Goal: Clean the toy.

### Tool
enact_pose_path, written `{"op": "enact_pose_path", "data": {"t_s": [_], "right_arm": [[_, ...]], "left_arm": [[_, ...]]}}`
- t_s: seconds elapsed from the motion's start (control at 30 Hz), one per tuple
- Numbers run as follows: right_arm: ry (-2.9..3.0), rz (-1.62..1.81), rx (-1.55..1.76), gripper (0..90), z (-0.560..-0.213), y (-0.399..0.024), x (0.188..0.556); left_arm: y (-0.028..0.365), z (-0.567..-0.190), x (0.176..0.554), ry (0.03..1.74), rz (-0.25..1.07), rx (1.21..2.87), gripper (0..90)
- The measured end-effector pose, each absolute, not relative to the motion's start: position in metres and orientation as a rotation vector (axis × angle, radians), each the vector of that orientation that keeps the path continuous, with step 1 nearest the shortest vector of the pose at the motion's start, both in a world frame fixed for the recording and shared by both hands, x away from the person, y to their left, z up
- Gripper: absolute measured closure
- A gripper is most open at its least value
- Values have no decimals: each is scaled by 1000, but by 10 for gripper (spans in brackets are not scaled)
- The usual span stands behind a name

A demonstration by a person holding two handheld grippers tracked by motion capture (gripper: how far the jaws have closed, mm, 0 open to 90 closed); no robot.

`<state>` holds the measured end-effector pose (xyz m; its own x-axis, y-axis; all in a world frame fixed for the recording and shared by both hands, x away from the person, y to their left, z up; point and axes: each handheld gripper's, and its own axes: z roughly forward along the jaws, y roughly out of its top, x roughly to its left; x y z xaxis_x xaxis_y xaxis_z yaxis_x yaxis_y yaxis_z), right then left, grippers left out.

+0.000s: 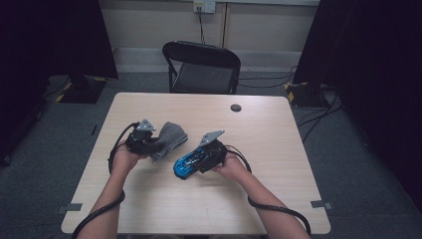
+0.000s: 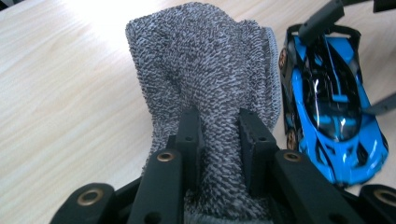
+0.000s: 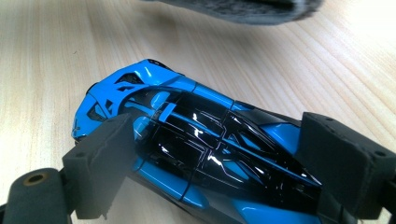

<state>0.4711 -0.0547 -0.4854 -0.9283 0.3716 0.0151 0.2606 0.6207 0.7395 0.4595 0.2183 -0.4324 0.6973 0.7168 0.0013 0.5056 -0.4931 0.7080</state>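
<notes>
A pale wooden table (image 1: 278,149) is seen from above, with a person's forearms entering from the near edge. A black folding chair (image 1: 201,67) stands beyond the far edge.

At the left of the table, the left gripper (image 2: 218,135) is clamped on a grey terry cloth (image 2: 205,74). The cloth is bunched between the two black jaws, and its free end is draped limply toward the far right. The cloth is judged to be light, soft and floppy; no shape will be kept by it, so it is best pinched through a gathered fold, as it is held now.

Just to the right of the cloth, near the middle of the table, a blue and black toy car (image 3: 201,140) is found, resting on the tabletop. The jaws of the right gripper (image 3: 224,163) are set on either side of the car's body and appear closed against its flanks. The car is judged to be light, rigid and glossy, and therefore slippery. Its thin fins and roof struts look fragile, so hold is better taken across the broad sides, not on the fine parts.

The cloth and the car lie near each other but are not seen touching.

No containers are present on the table. A small dark round fitting (image 1: 236,107) is set in the tabletop toward the far edge.
</notes>
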Motion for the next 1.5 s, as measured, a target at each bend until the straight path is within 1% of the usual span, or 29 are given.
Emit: {"op": "enact_pose_path", "data": {"t_s": [0.23,0.8,1.03,1.13,1.5], "right_arm": [[2700,1200,529,114,-486,-55,471],[2697,1205,527,114,-486,-55,471],[2698,1204,529,114,-486,-55,471],[2697,1204,529,114,-486,-55,471],[2700,1202,530,114,-486,-55,471]], "left_arm": [[205,-435,472,923,389,2198,724],[154,-453,505,902,364,2208,724],[137,-459,510,868,352,2264,721],[131,-467,511,862,324,2300,719],[125,-474,509,852,306,2308,715]]}}
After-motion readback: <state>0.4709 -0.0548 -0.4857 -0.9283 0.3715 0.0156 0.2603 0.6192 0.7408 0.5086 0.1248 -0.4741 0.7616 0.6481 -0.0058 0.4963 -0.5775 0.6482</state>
